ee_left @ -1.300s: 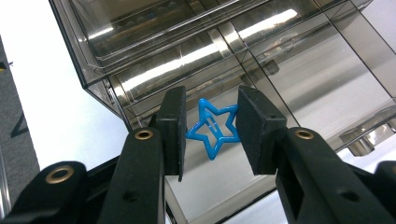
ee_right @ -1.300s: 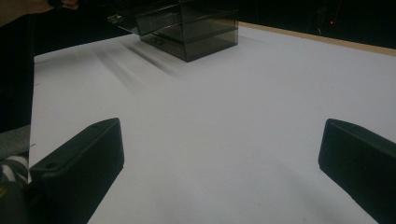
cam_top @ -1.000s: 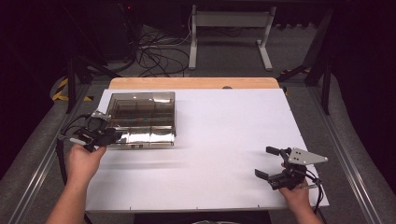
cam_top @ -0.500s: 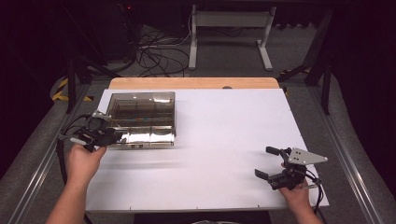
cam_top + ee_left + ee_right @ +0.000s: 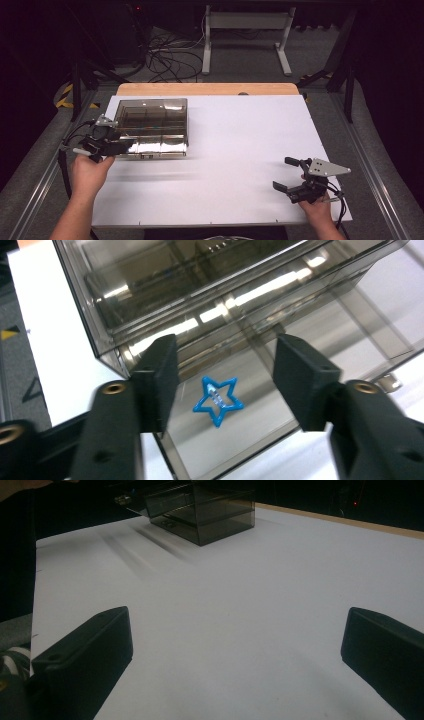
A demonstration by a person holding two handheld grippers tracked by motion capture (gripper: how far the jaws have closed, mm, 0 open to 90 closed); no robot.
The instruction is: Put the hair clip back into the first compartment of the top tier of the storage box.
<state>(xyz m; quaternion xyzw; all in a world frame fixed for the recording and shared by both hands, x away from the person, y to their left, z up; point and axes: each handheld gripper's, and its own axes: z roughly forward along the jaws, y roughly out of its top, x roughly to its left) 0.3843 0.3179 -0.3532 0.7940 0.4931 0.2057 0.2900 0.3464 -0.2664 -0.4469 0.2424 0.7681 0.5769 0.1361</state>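
White table top [image 5: 240,150], flat and matte, with a bare wooden strip along its far edge; it works as a plain, uncluttered work surface.

Smoky translucent plastic organizer box [image 5: 152,127] sits at the left side of the table, near the far edge. Rigid, glossy, boxy, with thin dividers splitting it into compartments (reflections make the exact count hard to read). Its near front section is a shallow tray-like compartment, within easy reach of the left hand.

Left gripper [image 5: 120,146] hovers at the box's near left corner, pointed into that front compartment. Its black, blocky, matte jaws have just been opening and now stand apart, released, pressing on nothing. In the left gripper view the jaws frame the drop spot, so this is probably the placing step finishing.

Right gripper [image 5: 290,175] rests low over the near right part of the table, well apart from the box, jaws spread wide with only white surface between them in the right gripper view (idle, parked out of the way). A grey three-cornered plate sits on top of it.

Blue star clip [image 5: 218,400], small, hollow outline shape, shiny plastic with a tiny metal-looking piece at its centre, lies flat on the floor of the front compartment between the open jaws, untouched by either.
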